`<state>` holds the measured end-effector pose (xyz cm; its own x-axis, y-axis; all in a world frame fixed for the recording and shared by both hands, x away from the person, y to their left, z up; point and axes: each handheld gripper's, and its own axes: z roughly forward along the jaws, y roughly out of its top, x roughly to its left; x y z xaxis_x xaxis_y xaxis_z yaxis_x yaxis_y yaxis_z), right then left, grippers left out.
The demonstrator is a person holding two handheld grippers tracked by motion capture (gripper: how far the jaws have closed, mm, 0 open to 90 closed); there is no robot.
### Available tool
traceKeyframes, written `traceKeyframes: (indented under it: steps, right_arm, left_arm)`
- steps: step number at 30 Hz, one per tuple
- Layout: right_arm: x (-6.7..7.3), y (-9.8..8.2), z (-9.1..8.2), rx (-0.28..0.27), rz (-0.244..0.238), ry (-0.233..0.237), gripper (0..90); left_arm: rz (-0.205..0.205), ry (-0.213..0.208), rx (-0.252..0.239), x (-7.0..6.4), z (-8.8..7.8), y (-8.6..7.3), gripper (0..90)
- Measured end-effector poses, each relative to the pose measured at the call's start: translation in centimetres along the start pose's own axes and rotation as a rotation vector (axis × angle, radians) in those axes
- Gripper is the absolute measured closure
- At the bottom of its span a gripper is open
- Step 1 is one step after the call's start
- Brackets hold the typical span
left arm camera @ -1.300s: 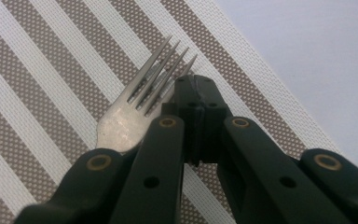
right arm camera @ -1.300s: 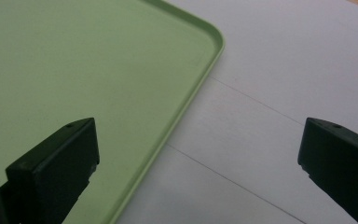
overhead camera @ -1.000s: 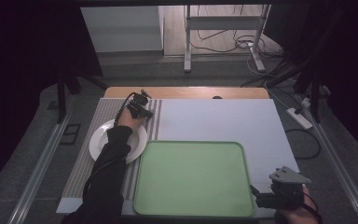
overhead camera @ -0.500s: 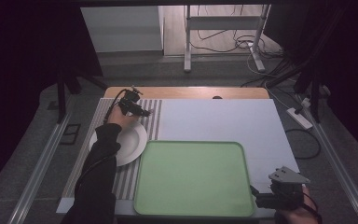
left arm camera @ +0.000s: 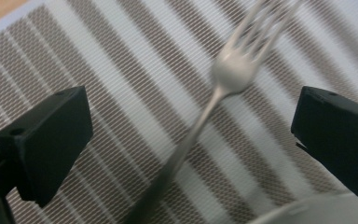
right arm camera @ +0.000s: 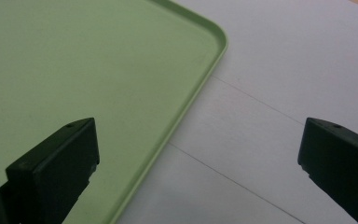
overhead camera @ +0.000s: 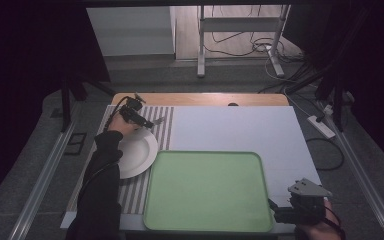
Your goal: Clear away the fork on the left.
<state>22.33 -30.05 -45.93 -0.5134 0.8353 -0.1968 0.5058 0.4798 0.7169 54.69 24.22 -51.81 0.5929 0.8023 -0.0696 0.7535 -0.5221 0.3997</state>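
Note:
A silver fork point(left arm camera: 233, 74) lies on the striped placemat point(left arm camera: 121, 93), tines pointing away, between the jaws of my left gripper point(left arm camera: 191, 140). Those jaws have just been opening and stand wide, clear of the fork's handle. In the high view the left gripper point(overhead camera: 145, 121) is at the mat's far end, with the fork point(overhead camera: 159, 120) just to its right and a white plate point(overhead camera: 137, 152) in front of it. My right gripper point(overhead camera: 277, 212) rests open at the near right corner of the green tray point(overhead camera: 207, 190); between its jaws I see the tray's edge point(right arm camera: 186, 107) and white tabletop.
The white table cover point(overhead camera: 240, 130) stretches right of the placemat and behind the tray. A wooden strip point(overhead camera: 200, 99) runs along the far edge. The plate's rim point(left arm camera: 307, 212) shows near the left gripper's right jaw.
The left gripper has slid a little to the left along the placemat's far end, and its jaws have opened. The fork now lies free on the mat. The right gripper has stayed put.

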Motion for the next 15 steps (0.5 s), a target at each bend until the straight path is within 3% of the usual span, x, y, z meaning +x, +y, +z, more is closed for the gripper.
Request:
traceKeyframes:
  steps: [1,5,6,8,12,13,15]
  right_arm:
    - [0.0,0.0,0.0,-0.001,0.0,-0.001,0.0]
    - [0.0,0.0,0.0,-0.001,0.0,0.0,0.0]
    - [0.0,0.0,0.0,-0.001,0.0,0.0,0.0]
    - [0.0,0.0,0.0,-0.002,-0.002,-0.001,0.0]
    - [0.1,0.0,0.0,-0.001,-0.004,-0.001,0.0]
    - [0.1,0.0,0.0,0.0,-0.004,-0.001,0.0]
    - [0.1,0.0,0.0,0.005,-0.012,0.001,0.0]
  left_arm:
    - [0.004,0.018,0.033,0.1,0.4,0.0,0.1]
    - [0.004,0.039,0.056,0.2,0.8,-0.2,1.8]
    - [-0.003,0.026,0.049,0.3,0.8,-0.3,2.0]
    - [0.0,0.029,0.02,0.7,0.1,-0.7,13.4]
    - [0.01,0.026,0.011,1.1,-0.5,-1.2,40.9]
    - [0.017,0.024,0.011,1.2,-0.7,-1.4,40.9]
    - [0.027,0.018,0.006,1.4,-0.9,-1.6,56.2]
